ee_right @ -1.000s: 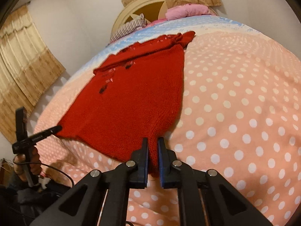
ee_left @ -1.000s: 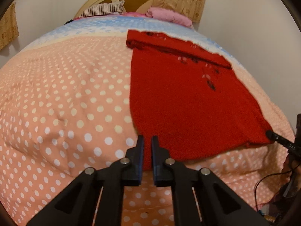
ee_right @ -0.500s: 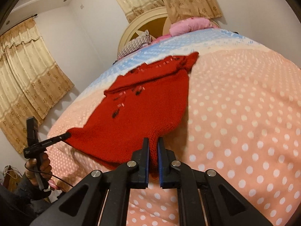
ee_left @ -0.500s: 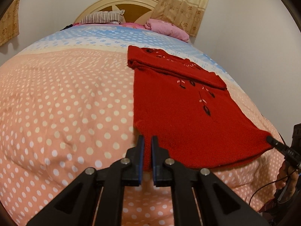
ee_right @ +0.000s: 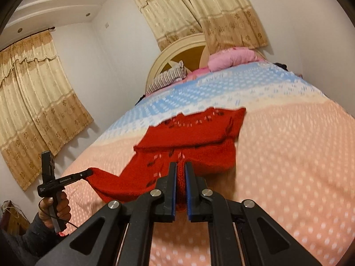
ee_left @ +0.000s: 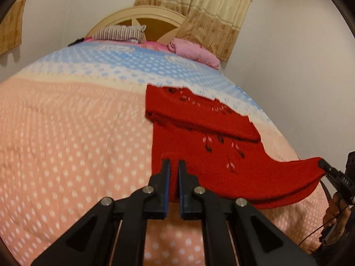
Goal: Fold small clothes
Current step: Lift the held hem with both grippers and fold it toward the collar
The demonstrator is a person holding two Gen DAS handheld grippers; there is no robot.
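Note:
A red knit sweater (ee_left: 206, 146) with small dark and pale marks lies on the dotted bedspread, its far part folded over. My left gripper (ee_left: 174, 166) is shut on one near hem corner and holds it above the bed. My right gripper (ee_right: 181, 168) is shut on the other near hem corner of the sweater (ee_right: 193, 137). The near hem hangs lifted between the two. The right gripper shows at the right edge of the left wrist view (ee_left: 321, 163), and the left gripper at the left of the right wrist view (ee_right: 88, 173).
The bed (ee_left: 66, 144) has a peach bedspread with white dots and a blue band further back. A striped pillow (ee_left: 119, 33) and a pink bundle (ee_left: 195, 52) lie by the headboard. Curtains (ee_right: 33, 93) hang on the walls around.
Both grippers have risen and moved forward with the sweater's near hem, which has come up off the bedspread. The views have tilted up toward the headboard.

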